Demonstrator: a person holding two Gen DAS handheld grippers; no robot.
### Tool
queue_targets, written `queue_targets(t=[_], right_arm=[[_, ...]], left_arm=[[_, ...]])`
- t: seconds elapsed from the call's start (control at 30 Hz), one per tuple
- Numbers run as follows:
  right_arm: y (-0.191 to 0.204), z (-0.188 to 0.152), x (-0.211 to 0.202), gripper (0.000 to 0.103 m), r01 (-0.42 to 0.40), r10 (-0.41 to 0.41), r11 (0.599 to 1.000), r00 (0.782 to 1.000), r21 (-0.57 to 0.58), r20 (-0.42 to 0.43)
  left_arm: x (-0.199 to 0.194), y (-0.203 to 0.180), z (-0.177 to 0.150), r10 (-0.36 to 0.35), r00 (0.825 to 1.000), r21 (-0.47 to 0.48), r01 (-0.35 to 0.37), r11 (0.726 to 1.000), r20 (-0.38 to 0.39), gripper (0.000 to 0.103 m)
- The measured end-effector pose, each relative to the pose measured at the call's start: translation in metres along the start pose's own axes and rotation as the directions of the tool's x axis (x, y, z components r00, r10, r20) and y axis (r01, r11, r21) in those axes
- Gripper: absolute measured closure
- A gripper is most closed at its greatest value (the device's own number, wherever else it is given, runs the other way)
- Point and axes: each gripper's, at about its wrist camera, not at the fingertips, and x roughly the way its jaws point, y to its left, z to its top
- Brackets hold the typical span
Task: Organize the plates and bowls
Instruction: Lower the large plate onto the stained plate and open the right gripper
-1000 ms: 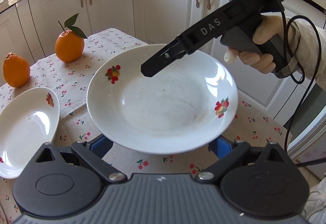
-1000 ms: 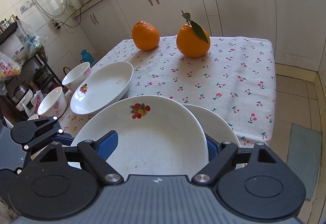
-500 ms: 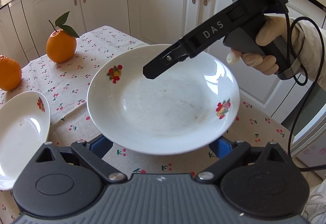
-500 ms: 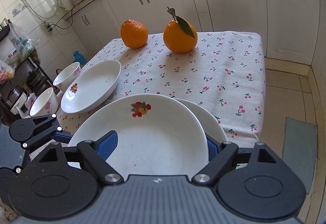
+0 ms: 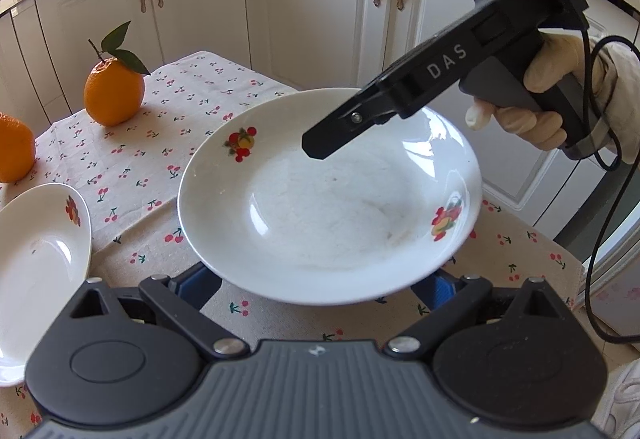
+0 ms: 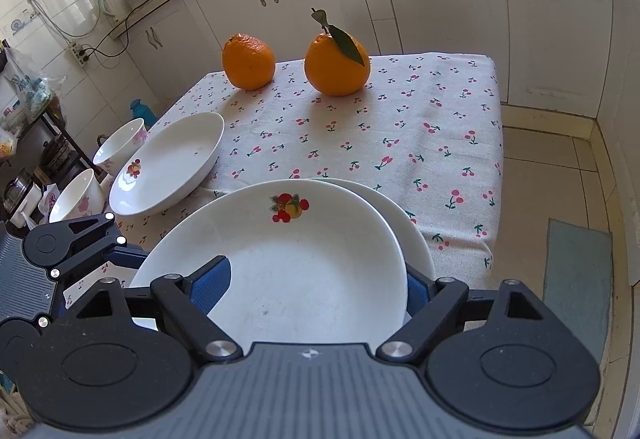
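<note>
The upper plate – deep, white, with fruit decals – sits over the near corner of the cherry-print tablecloth, and the right wrist view shows it lying on top of a second plate whose rim peeks out on the right. The right gripper straddles its near part with the jaws set wide: the left blue pad lies over the inner wall, the right pad is half hidden behind the rim, and neither is seen squeezing. From the left wrist camera that same gripper, held in a gloved hand, reaches in from the upper right with its tip over the plate's far side. The left gripper also has its fingers spread wide, but their tips disappear under the plate's near rim, so I cannot tell whether they bear on it. Compared with a second ago, the plate and both grippers keep the same relation – only the background has slid a little to the left. In the left view the leafed orange stands nearer the edge and the plain orange is cut off more, as is the oval dish. In the right view both oranges have drifted left, more of the floor mat shows, and two bowls stand just beyond the oval dish.
</note>
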Motion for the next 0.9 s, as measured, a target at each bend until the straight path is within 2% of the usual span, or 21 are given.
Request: queue_targets(t=[0.53, 0.9], right_arm=[[0.001, -0.010, -0.017, 0.011, 0.030, -0.031, 0.999, 0.999, 0.042, 0.023], [0.016, -0.012, -0.018, 0.003, 0.109, -0.109, 0.994, 0.994, 0.032, -0.003]], left_arm=[[0.002, 0.005, -0.001, -0.025, 0.999, -0.031, 0.025, 0.999, 0.020, 0.002], [-0.001, -0.002, -0.001, 0.005, 0.999, -0.003, -0.004, 1.000, 0.041, 0.002]])
